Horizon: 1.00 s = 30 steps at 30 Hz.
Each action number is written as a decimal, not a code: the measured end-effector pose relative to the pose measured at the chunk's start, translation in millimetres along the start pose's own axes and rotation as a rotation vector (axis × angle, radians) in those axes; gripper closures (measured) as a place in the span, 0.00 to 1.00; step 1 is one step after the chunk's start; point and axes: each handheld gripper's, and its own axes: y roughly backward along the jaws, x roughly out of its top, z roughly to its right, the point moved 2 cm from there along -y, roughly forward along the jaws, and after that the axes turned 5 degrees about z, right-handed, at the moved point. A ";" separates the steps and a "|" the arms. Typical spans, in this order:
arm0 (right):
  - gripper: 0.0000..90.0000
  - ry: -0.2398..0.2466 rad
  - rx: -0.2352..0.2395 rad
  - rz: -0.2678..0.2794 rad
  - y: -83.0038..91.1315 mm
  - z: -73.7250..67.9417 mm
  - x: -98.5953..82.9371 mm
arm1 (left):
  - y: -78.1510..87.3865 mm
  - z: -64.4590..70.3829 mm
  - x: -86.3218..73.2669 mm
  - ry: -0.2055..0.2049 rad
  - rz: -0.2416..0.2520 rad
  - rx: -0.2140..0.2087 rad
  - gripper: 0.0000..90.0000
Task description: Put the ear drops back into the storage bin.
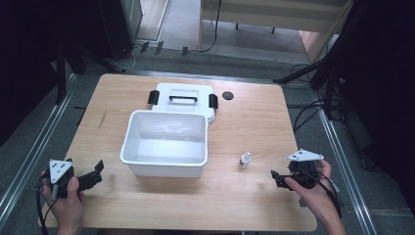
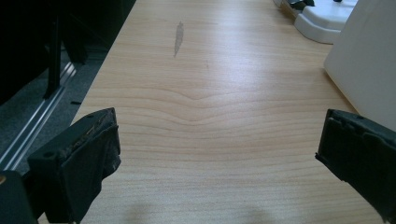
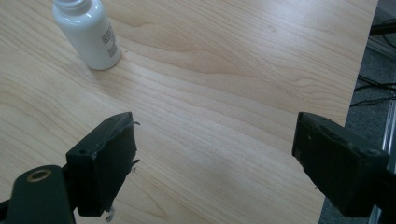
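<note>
Both tools idle at the near counter edge, jaws wide apart, nothing held: left tool, right tool. Small white bottle stands upright just ahead of the right tool, likely first pick. Open bin mid-counter, ready to receive; its lid parked behind.

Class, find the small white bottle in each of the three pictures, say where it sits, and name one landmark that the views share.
High view: the small white bottle stands right of the white bin, ahead of the right gripper.
Left gripper view: the bottle is not in it.
Right gripper view: the bottle stands upright at top left, beyond the open jaws.
Shared landmark: the wooden table, whose grain runs through all three.
</note>
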 end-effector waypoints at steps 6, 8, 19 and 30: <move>0.15 0.083 0.010 -0.075 -3.4 0.2 10.9 | -0.3 0.0 0.0 -0.006 -0.002 -0.001 0.00; 0.16 0.111 0.021 -0.107 -4.7 -0.7 14.9 | -0.4 0.1 0.1 -0.007 -0.002 -0.001 0.00; 0.21 0.280 0.092 -0.241 -10.4 -9.9 37.0 | -1.0 0.1 0.3 -0.011 -0.010 -0.010 0.00; 0.39 0.398 0.223 -0.361 -18.7 -20.6 56.9 | -1.8 0.6 0.4 -0.010 -0.011 -0.013 0.00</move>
